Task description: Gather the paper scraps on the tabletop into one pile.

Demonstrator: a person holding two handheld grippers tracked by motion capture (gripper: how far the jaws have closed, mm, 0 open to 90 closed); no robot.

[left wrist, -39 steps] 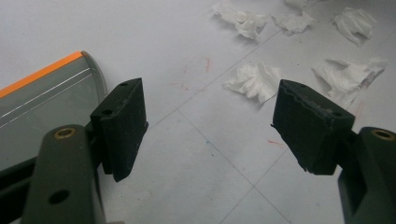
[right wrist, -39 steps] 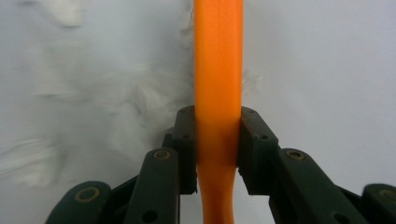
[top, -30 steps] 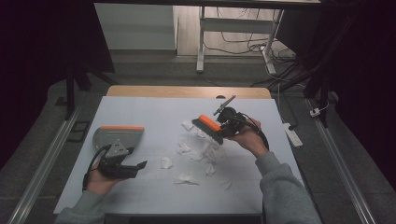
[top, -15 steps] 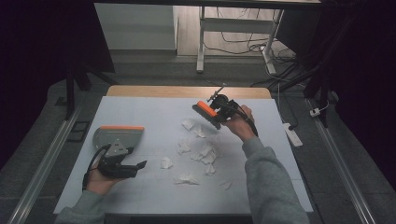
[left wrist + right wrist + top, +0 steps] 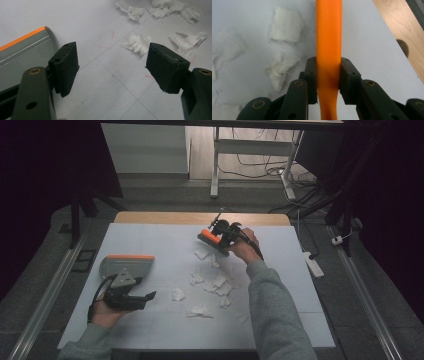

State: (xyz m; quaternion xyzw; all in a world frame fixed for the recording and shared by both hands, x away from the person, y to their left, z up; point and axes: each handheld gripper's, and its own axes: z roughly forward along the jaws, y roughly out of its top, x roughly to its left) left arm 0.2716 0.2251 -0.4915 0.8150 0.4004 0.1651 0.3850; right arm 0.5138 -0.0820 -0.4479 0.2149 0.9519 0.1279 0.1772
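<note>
Several torn white paper scraps lie across the middle of the white table. Above their far end, my right gripper is shut on a hand brush with an orange handle. In the right gripper view the orange handle runs straight up between the jaws of the right gripper, with scraps to its left. A grey dustpan with an orange edge lies at the left. My left gripper rests just in front of it, open. Between the left gripper's jaws is bare table, with the dustpan at left and a scrap ahead.
A strip of bare wood runs along the table's far edge, and shows again as the wood strip at the right. A white power strip lies on the floor to the right. A metal rail runs along the left side.
My right gripper has carried the brush away from me, from the middle of the scraps to their far end. The left gripper and dustpan have stayed put.
</note>
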